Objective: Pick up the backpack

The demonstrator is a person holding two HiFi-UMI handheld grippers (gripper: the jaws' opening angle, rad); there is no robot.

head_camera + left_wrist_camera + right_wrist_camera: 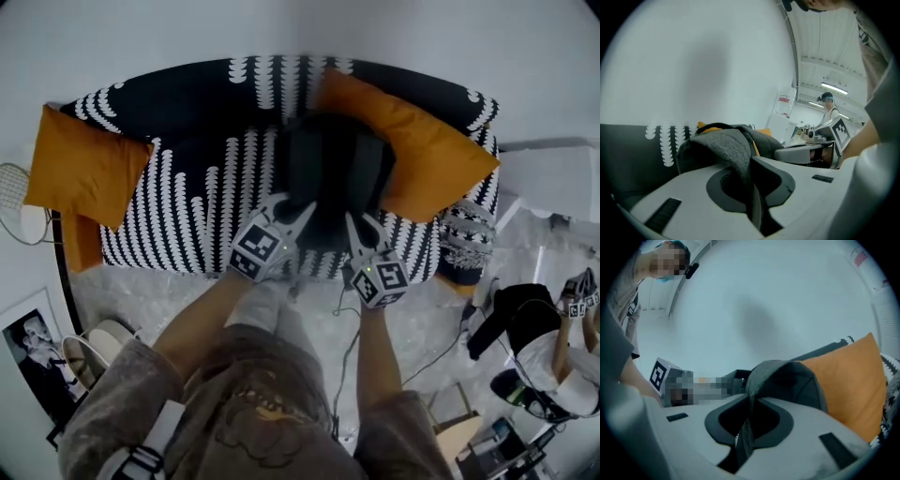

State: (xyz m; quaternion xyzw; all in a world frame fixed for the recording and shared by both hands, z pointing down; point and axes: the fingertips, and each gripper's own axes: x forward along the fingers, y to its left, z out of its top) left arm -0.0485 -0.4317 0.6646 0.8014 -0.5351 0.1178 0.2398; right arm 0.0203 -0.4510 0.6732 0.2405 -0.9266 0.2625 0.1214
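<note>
A dark grey backpack [333, 178] hangs in front of the black-and-white sofa [187, 216], between two orange cushions. My left gripper [302, 217] is shut on the backpack's lower left edge, and in the left gripper view grey fabric [736, 154] is pinched between the jaws. My right gripper [354, 225] is shut on its lower right edge, and a dark strap [749, 427] runs down between its jaws, with the backpack's rounded body [787, 385] just beyond.
An orange cushion [412, 150] leans behind the backpack at the right, another orange cushion [84, 169] lies at the sofa's left end. Cables trail on the pale floor [422, 319]. Another person [553, 356] and bags are at the right. A framed picture [33, 347] leans at lower left.
</note>
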